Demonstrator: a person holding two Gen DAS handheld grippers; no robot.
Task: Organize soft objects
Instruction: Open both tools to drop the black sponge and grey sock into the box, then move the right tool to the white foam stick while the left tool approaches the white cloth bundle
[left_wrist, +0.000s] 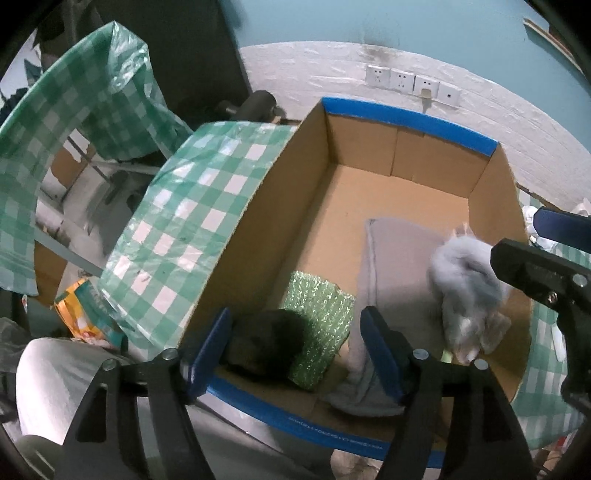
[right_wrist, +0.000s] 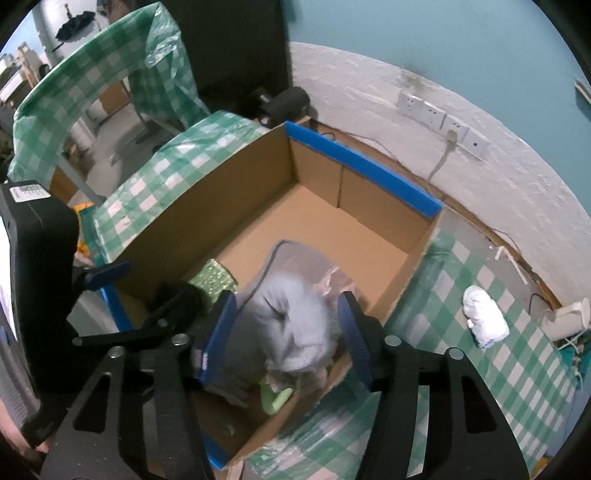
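Lying lengthwise toward the socket wall, the fluffy grey plush toy (right_wrist: 295, 328) rests on a folded grey cloth (left_wrist: 399, 258) inside the open brown cardboard box (left_wrist: 258, 206). Right gripper (right_wrist: 288, 332) stands spread around it; left gripper (left_wrist: 299, 347) spread, empty. Green-checked plastic tablecloth (right_wrist: 480, 295) covers the table; white brick wall (left_wrist: 332, 81) behind.

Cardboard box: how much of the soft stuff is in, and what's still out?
In the cardboard box: grey cloth, green sponge, dark fuzzy item. In hand: nothing clamped; the right hand-held gripper is open around the grey plush. Left: the white soft item on the checked tablecloth.
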